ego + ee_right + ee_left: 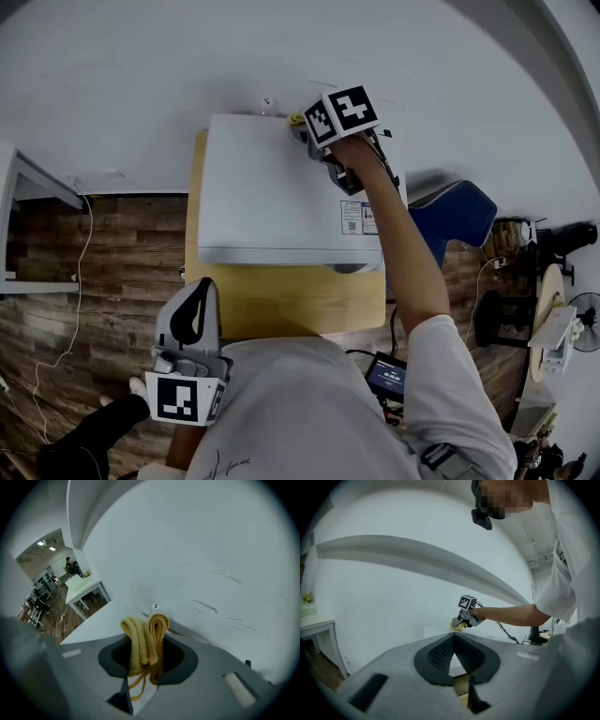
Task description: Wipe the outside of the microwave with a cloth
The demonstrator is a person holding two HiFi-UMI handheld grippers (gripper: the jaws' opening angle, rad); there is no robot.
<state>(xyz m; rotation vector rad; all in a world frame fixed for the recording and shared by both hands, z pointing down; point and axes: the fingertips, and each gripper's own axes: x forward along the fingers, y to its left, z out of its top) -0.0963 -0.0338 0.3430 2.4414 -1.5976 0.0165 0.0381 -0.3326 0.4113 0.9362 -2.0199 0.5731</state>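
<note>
Our right tongs (305,127) pinch a folded, ribbed yellow cloth (143,641) at the far edge of the smooth white microwave (267,187); our left tongs (201,287) sit closed, empty.

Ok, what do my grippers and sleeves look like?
The left gripper and right gripper are grey plastic with black ribbed jaws. Each carries a white cube with black square markers. A black cable trails from the right one. The shirt is white, short-sleeved.

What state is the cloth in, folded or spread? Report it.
Folded. The yellow cloth stands doubled into two thick loops, clamped in the right hand-held gripper at the microwave top's back edge.
</note>
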